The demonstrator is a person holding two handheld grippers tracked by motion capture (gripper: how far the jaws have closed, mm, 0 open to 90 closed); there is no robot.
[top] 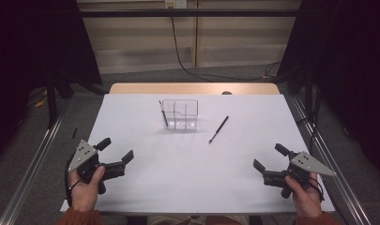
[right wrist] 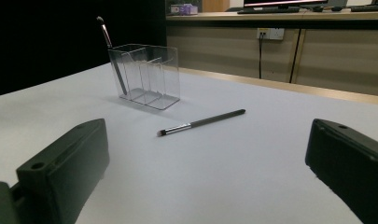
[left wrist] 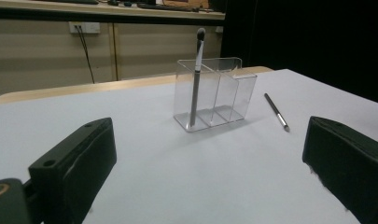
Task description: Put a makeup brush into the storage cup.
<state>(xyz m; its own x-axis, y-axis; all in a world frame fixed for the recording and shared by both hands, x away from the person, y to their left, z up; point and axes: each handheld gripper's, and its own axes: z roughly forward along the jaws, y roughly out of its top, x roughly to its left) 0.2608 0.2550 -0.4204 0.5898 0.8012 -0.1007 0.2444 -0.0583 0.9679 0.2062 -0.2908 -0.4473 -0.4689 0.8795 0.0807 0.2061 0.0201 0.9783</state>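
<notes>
Looking down from the high view, both hands sit at the near corners of the white desk [top: 145, 187]. The left gripper [top: 116, 151] has its jaws spread wide and holds nothing; the right gripper [top: 267, 157] is spread just as wide and is just as empty. A clear organizer [top: 180, 114] stands toward the far middle with one brush [top: 163, 114] already leaning in its left compartment, and the loose brush [top: 218, 129] lies flat on the desk just right of it, well apart from both grippers. My read: that loose brush is next for the organizer.

Over to the left gripper view: wide jaws frame the organizer [left wrist: 224, 93], the standing brush [left wrist: 196, 77] tilted in its nearest cell, the loose brush [left wrist: 276, 112] beyond to the right. Risk here, I'd judge, is the organizer itself: light and clear, it could slide or tip if a jaw or brush tip bumps its rim.

Now the right gripper view: the loose brush [right wrist: 201, 122] lies dead ahead between the open jaws, bristle end toward the camera, organizer [right wrist: 147, 77] farther left. It is thin and flat to the surface, so jaws closing too high would likely pinch air, and a nudge could roll it. Gripped off-centre, it may swing and miss the compartment.
</notes>
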